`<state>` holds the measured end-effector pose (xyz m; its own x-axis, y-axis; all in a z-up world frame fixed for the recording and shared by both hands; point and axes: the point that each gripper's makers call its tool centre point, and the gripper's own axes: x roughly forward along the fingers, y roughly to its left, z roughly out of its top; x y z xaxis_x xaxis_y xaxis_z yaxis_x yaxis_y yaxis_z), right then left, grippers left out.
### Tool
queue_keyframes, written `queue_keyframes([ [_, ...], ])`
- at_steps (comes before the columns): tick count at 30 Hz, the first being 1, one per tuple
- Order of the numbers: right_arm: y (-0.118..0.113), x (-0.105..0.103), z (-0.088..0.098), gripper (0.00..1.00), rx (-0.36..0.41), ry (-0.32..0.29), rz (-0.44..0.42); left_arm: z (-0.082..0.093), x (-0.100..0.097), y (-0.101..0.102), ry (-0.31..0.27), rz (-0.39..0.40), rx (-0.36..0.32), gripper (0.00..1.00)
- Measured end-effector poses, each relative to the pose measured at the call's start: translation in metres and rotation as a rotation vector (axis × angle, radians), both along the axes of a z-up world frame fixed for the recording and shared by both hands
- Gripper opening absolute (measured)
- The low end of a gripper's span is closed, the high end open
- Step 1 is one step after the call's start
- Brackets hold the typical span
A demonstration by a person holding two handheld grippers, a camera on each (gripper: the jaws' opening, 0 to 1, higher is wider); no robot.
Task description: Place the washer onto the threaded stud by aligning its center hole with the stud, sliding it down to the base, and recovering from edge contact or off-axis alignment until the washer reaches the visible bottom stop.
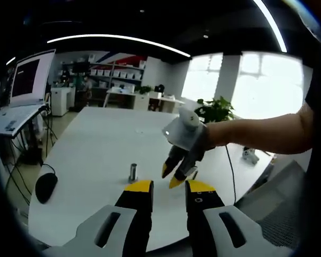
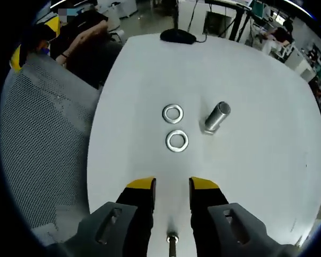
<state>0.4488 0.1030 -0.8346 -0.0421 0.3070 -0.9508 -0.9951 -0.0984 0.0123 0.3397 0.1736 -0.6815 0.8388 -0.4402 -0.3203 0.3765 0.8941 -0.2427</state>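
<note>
Two washers (image 2: 175, 127) lie flat on the white table (image 2: 257, 160) (stud (image 2: 217, 117) at 3 o'clock), right gripper (image 2: 172, 185) parted, empty.

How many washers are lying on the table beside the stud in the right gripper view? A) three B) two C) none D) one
B: two washers lie flat on the white table, one washer farther from the camera and a second washer nearer the right gripper, both to the left of the stud and off it.
</note>
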Motion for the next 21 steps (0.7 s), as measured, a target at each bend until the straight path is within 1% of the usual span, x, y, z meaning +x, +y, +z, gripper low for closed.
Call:
queue_keyframes([
  [3,0.008,0.001,-0.004,0.30,-0.010,0.006,0.015,0.001,0.001,0.002,0.001,0.010,-0.008,0.22],
  [9,0.025,0.003,-0.012,0.30,-0.011,0.018,0.046,0.004,0.002,0.003,-0.012,0.020,-0.018,0.21],
  [11,0.030,0.002,-0.014,0.30,-0.014,0.021,0.060,0.004,0.003,0.004,-0.008,0.024,-0.018,0.21],
  [16,0.038,0.000,-0.018,0.30,-0.017,0.030,0.079,0.002,0.003,0.007,-0.003,0.032,-0.013,0.21],
  [21,0.044,0.000,-0.026,0.30,-0.026,0.036,0.099,0.002,0.004,0.010,0.004,0.039,-0.019,0.21],
])
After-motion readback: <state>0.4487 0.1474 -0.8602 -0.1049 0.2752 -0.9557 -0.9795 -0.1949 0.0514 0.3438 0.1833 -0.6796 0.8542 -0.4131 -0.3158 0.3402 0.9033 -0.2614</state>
